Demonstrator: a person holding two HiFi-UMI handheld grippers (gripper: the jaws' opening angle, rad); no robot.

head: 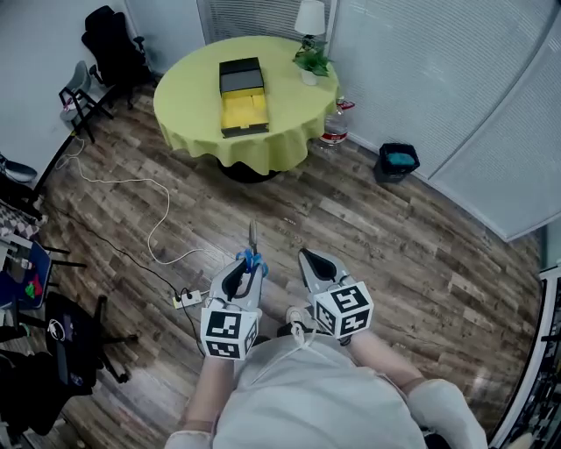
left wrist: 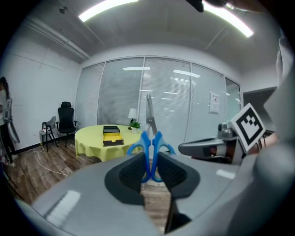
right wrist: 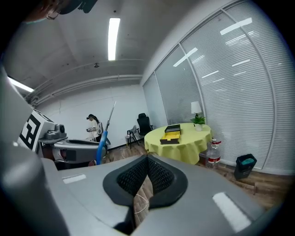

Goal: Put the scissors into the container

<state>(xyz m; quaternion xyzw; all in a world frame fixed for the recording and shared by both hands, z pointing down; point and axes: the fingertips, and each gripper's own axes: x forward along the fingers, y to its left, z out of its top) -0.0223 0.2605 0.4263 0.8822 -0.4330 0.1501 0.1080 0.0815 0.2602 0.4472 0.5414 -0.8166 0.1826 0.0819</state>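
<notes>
The scissors point(head: 252, 248) have blue handles and a grey blade that points ahead of me. My left gripper point(head: 248, 265) is shut on their handles, held in the air over the wooden floor. In the left gripper view the scissors point(left wrist: 150, 144) stand upright between the dark pads, blades up. The container point(head: 240, 95), a black box with a yellow inside, lies open on the round yellow-clothed table point(head: 180, 114) some way ahead; it also shows as the container point(left wrist: 111, 136) and the container point(right wrist: 171, 135). Beside the left gripper, my right gripper point(head: 308, 258) is shut and holds nothing; its pads point(right wrist: 138, 173) meet at the tips.
A potted plant point(head: 309, 64) and a lamp point(head: 310, 17) stand on the table's far right. A water bottle point(head: 336, 124) and a dark bin point(head: 397, 161) sit on the floor to its right. A white cable and power strip point(head: 185, 300) lie at left. Office chairs point(head: 111, 44) and a person point(right wrist: 94, 127) are farther off.
</notes>
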